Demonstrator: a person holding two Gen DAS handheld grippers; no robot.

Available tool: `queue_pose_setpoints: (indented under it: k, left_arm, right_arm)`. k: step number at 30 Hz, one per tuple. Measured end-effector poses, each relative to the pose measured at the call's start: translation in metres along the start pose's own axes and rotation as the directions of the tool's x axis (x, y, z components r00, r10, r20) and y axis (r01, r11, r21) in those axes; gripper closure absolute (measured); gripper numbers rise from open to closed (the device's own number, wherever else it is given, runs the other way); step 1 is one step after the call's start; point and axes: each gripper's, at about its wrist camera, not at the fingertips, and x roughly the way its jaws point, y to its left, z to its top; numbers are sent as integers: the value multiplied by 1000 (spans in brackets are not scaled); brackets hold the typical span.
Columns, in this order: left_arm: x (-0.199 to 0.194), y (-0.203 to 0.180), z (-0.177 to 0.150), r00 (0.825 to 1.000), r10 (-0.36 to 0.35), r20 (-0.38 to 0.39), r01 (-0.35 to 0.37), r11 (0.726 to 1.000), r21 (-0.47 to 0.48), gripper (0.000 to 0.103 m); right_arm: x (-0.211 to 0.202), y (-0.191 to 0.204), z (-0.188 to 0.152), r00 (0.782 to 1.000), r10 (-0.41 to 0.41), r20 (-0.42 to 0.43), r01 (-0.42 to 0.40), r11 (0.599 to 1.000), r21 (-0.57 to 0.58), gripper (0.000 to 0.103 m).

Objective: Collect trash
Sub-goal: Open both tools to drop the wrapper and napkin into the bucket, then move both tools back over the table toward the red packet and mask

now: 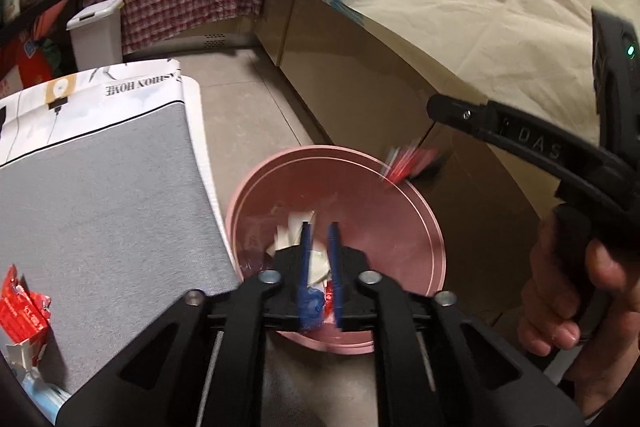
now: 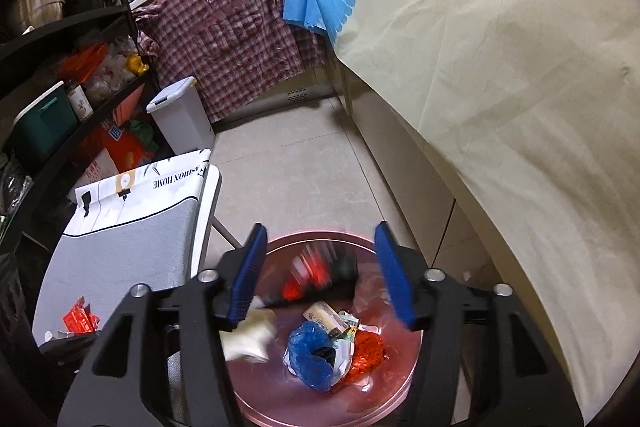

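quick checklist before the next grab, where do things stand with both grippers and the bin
1. Right gripper empty: ok, jaws wide apart, nothing between them.
2. Red wrapper landing in the pink bin: ok, blurred in mid-fall above the opening.
3. Left gripper empty: cannot tell, jaws nearly shut, crumpled white paper right behind them.
4. Left gripper over the bin: ok.
5. Trash left on the grey mat: not ok, a red packet lies at its near corner.
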Motion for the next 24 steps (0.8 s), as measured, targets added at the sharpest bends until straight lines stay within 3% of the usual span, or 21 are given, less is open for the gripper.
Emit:
queue_pose_setpoints:
  k: [9, 15, 24]
  left_arm:
    - [-53, 21, -15, 998, 43, 41, -43, 999, 4, 91]
    - [-107, 39, -17, 992, 78, 96, -80, 996, 27, 91]
    - [-196, 112, -22, 974, 168, 154, -164, 986, -42, 91]
  right_arm:
    - [-17, 15, -5, 999, 37, 33, -36, 999, -29, 45]
    - [-40, 47, -13, 992, 109, 57, -104, 991, -90, 45]
    - [-77, 99, -37, 964, 257, 68, -246, 959, -143, 47]
